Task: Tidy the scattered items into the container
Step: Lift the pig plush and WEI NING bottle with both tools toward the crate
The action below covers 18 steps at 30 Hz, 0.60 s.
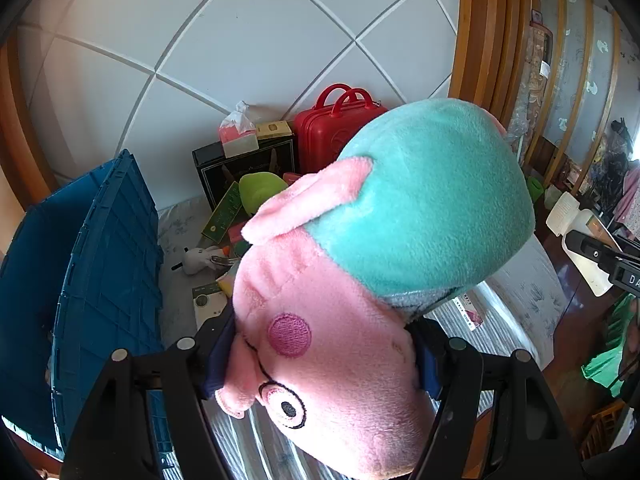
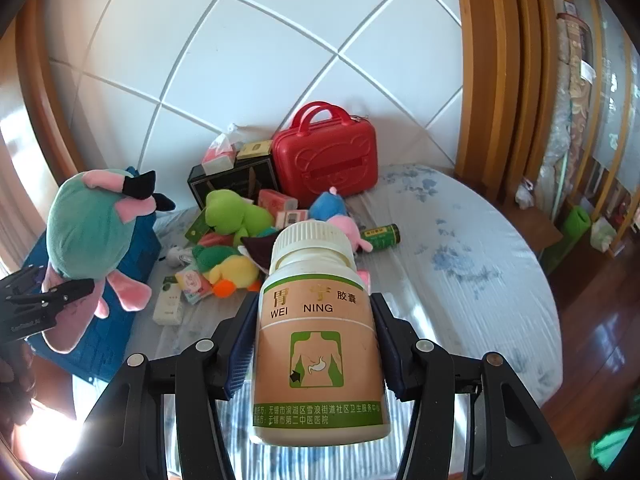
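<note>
- The left gripper (image 1: 320, 344) is clenched on a plush pig (image 1: 360, 260) — pink head down between the blue pads, teal body bulging up toward 12 o'clock and filling most of the left wrist view.
- From the right wrist view the same plush pig (image 2: 90, 232) hangs at 9 o'clock, held by the left gripper (image 2: 52, 300) in front of the blue crate (image 2: 120, 320).
- The right gripper (image 2: 316, 340) is grasping a pill bottle (image 2: 318, 344): both pads press its tan label, the white cap points toward 12 o'clock, and the bottle stands nearly upright in the view.
- The blue crate (image 1: 92, 260) — the container — sits at 9 o'clock in the left wrist view, at the edge of the bed (image 2: 460, 272); its inside is not visible.
- The rest of the clutter lies on the bed at about 11 o'clock from the bottle: a green plush frog (image 2: 236, 212), a yellow duck (image 2: 234, 270), a blue plush toy (image 2: 330, 204) and a few small boxes, all touching or just beside one another.
- A green battery (image 2: 382, 236) lies on its side at 1 o'clock from the bottle cap, a little apart from the heap.
- A red case (image 2: 326, 160) stands at 12 o'clock against the white quilted headboard (image 2: 260, 60), with a black box (image 2: 232, 184) just beside it at its 9 o'clock.
</note>
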Each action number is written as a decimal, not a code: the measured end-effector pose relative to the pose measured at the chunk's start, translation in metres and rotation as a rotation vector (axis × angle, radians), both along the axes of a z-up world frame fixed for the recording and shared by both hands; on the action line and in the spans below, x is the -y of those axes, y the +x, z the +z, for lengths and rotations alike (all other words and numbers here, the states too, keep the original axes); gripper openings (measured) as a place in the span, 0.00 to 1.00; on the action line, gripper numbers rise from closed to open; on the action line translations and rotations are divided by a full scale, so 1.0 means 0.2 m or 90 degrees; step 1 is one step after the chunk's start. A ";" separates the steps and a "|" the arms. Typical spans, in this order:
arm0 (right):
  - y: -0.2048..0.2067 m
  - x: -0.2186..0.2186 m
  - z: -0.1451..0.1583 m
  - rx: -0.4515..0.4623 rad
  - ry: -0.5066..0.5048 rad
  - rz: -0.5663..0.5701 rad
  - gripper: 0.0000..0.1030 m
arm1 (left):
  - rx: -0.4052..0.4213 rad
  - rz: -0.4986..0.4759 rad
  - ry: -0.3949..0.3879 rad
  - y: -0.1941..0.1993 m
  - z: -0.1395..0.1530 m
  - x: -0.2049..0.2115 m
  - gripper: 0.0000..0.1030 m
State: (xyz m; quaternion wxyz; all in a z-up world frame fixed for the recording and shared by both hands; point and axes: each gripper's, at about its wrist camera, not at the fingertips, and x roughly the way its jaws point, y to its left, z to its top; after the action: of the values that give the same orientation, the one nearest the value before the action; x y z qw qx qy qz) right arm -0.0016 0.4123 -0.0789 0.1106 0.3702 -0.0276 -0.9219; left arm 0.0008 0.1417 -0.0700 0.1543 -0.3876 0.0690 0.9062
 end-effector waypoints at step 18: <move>0.04 0.31 0.09 -0.017 0.005 0.031 0.51 | -0.017 0.011 0.016 0.00 0.07 0.27 0.70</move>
State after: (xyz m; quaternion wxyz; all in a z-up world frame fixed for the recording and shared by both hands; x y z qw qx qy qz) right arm 0.0060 0.3508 -0.0616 0.1321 0.3589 -0.0138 -0.9239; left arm 0.0009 0.0886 -0.0569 0.1507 -0.3738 0.0563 0.9135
